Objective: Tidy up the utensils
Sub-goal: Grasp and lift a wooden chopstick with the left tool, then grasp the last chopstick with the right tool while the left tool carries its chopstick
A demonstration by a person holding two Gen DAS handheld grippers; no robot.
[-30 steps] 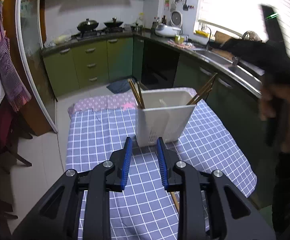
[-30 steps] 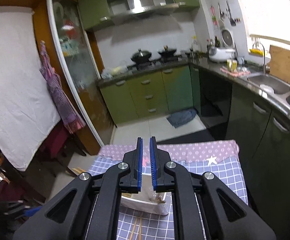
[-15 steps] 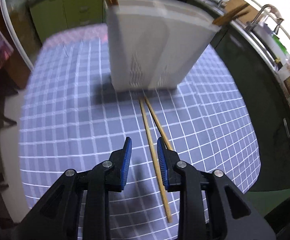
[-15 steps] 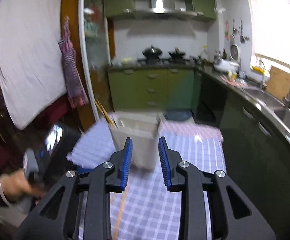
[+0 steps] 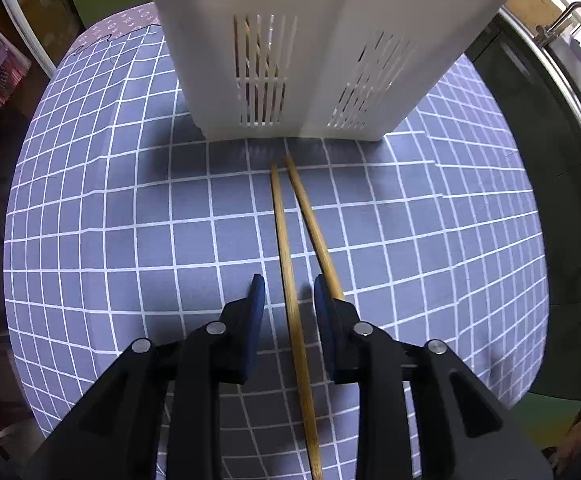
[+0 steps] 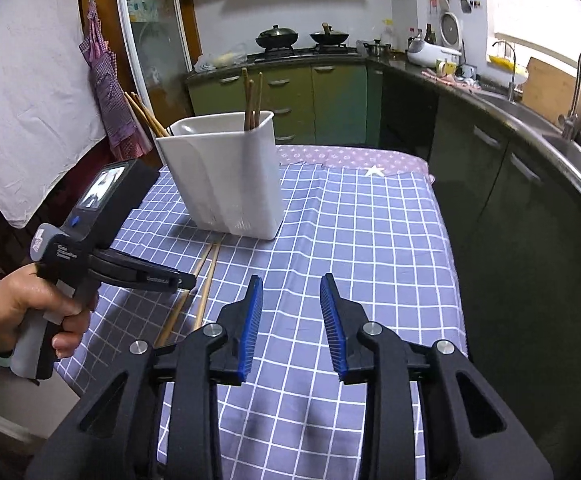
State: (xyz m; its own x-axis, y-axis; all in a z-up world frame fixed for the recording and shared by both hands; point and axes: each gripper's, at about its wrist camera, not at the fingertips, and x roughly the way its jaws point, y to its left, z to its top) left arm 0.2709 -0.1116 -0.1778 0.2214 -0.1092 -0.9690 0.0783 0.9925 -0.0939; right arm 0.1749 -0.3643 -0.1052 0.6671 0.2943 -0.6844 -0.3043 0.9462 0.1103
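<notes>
Two wooden chopsticks (image 5: 286,240) lie side by side on the blue checked tablecloth (image 5: 130,220), tips near the white slotted utensil holder (image 5: 310,48). My left gripper (image 5: 288,296) is open low over them, one chopstick between its jaws, the other passing under the right finger. In the right wrist view the holder (image 6: 226,176) stands upright with chopsticks in two compartments, and the loose chopsticks (image 6: 206,280) lie before it, under the left gripper (image 6: 184,278). My right gripper (image 6: 292,304) is open and empty above the cloth.
The table's right edge (image 6: 450,264) borders dark green cabinets and a sink counter (image 6: 530,112). A pink cloth (image 6: 350,156) covers the table's far end. A stove with pots (image 6: 302,36) stands at the back. A chair and hanging cloth are at left.
My left gripper has dropped down and forward over the two loose chopsticks. My right gripper has opened from shut and lowered toward the table's right half.
</notes>
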